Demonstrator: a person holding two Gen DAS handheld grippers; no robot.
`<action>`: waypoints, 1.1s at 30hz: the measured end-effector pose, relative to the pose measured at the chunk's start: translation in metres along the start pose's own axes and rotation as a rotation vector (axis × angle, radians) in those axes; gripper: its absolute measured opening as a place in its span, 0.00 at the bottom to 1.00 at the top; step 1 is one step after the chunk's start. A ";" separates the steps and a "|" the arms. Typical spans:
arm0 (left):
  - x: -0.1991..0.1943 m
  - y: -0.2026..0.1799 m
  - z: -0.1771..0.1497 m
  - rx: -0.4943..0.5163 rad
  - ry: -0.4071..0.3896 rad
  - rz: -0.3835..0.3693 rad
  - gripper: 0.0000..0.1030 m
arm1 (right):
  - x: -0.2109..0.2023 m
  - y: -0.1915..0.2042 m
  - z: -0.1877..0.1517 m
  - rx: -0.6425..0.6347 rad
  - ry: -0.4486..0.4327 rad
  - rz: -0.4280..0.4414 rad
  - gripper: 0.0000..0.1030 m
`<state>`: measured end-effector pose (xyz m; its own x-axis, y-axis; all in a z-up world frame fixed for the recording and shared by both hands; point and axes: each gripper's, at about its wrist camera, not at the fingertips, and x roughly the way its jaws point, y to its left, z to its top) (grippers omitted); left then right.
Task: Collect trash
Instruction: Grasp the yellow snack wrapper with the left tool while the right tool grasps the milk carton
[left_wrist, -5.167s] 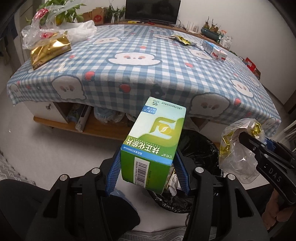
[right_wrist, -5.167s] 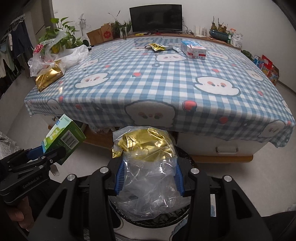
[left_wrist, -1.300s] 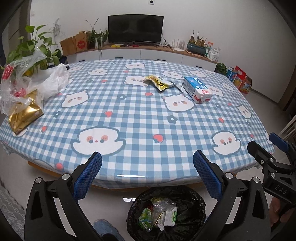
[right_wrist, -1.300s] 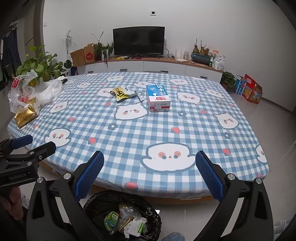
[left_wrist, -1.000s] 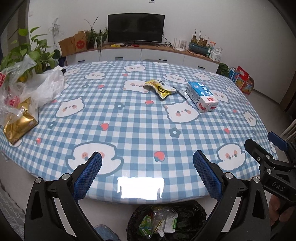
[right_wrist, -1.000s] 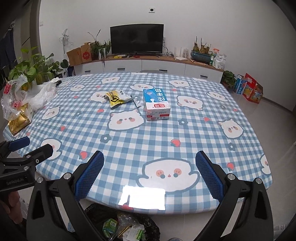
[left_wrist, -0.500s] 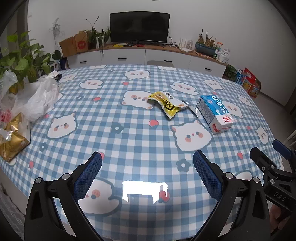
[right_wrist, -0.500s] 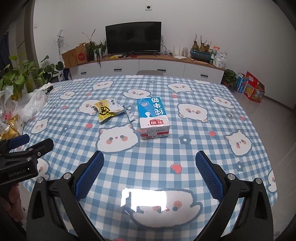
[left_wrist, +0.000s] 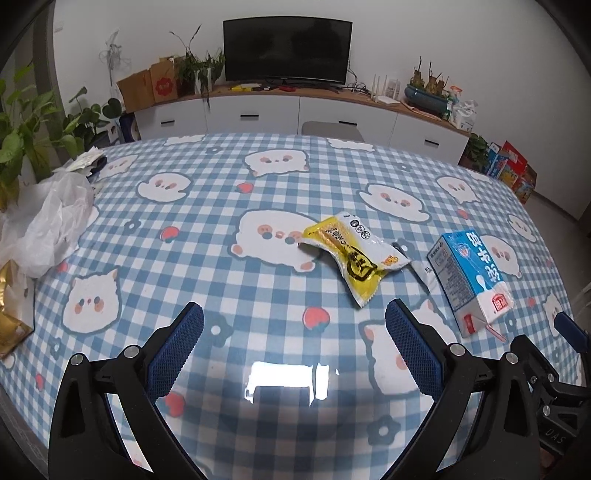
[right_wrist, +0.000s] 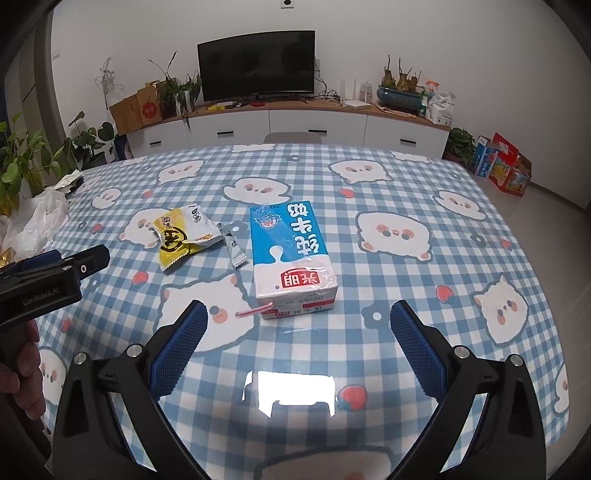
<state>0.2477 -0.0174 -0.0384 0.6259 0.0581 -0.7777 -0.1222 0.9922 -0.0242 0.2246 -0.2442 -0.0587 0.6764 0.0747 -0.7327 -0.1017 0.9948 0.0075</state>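
A blue and white milk carton (right_wrist: 293, 253) lies on its side on the checked tablecloth, with a pink straw (right_wrist: 255, 309) at its near end. My right gripper (right_wrist: 295, 325) hovers open just short of it, the carton lined up between the fingers. In the left wrist view the same carton (left_wrist: 469, 277) lies to the right. A crumpled yellow snack wrapper (left_wrist: 351, 254) lies ahead and right of my left gripper (left_wrist: 293, 325), which is open and empty. A small grey sachet (right_wrist: 233, 247) sits between wrapper (right_wrist: 181, 236) and carton.
White plastic bags (left_wrist: 48, 225) and a gold packet (left_wrist: 11, 325) are heaped at the table's left edge beside potted plants (left_wrist: 26, 136). Behind the table (left_wrist: 221, 206) stand a chair back (left_wrist: 330, 129), a white sideboard and a TV (left_wrist: 288, 50). A hand (right_wrist: 18, 369) holds the left gripper's handle.
Both grippers have risen from the bin below the table edge and advanced over the table. The carton and wrapper are now much closer. Both stay open and empty.
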 end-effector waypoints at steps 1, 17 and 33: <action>0.006 -0.001 0.004 0.007 0.002 0.002 0.94 | 0.005 0.000 0.003 0.005 0.002 0.005 0.92; 0.083 -0.019 0.047 0.011 0.080 0.005 0.93 | 0.067 0.003 0.022 0.038 0.101 0.002 0.80; 0.101 -0.032 0.040 0.034 0.140 -0.058 0.37 | 0.070 0.000 0.018 0.058 0.098 -0.031 0.61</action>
<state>0.3459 -0.0385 -0.0912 0.5173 -0.0134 -0.8557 -0.0608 0.9968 -0.0523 0.2856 -0.2372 -0.0977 0.6035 0.0391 -0.7964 -0.0369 0.9991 0.0211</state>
